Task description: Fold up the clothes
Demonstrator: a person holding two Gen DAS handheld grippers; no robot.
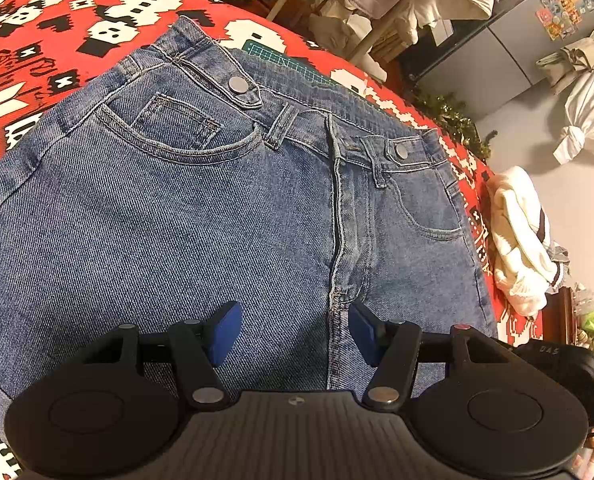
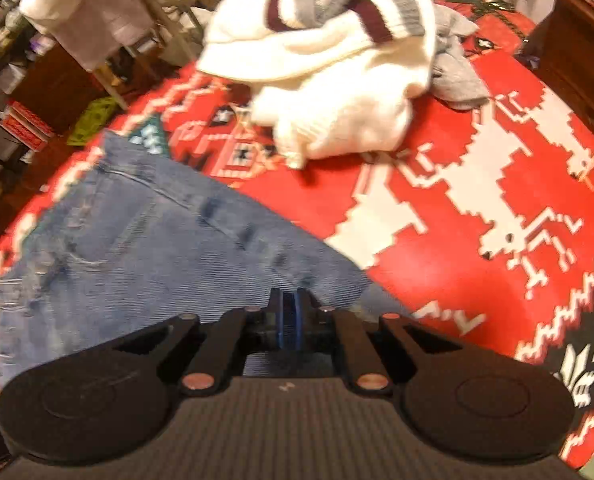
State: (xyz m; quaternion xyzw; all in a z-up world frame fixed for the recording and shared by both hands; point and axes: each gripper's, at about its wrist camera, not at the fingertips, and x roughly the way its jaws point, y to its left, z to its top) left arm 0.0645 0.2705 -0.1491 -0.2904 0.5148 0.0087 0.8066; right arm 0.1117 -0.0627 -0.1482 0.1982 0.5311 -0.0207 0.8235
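— Lying flat, front up, mid-frame on the red patterned counter (image 1: 37,40): jeans (image 1: 177,220), ready for folding. Left gripper (image 1: 295,330)?
— Hovering above the crotch, jaws wide, empty. Right gripper (image 2: 291,320): jaws closed, pinching the jeans' edge, lower centre.

Warm, dim indoor light; left wrist view sharp, right wrist view motion-blurred, both bent by fisheye at edges.
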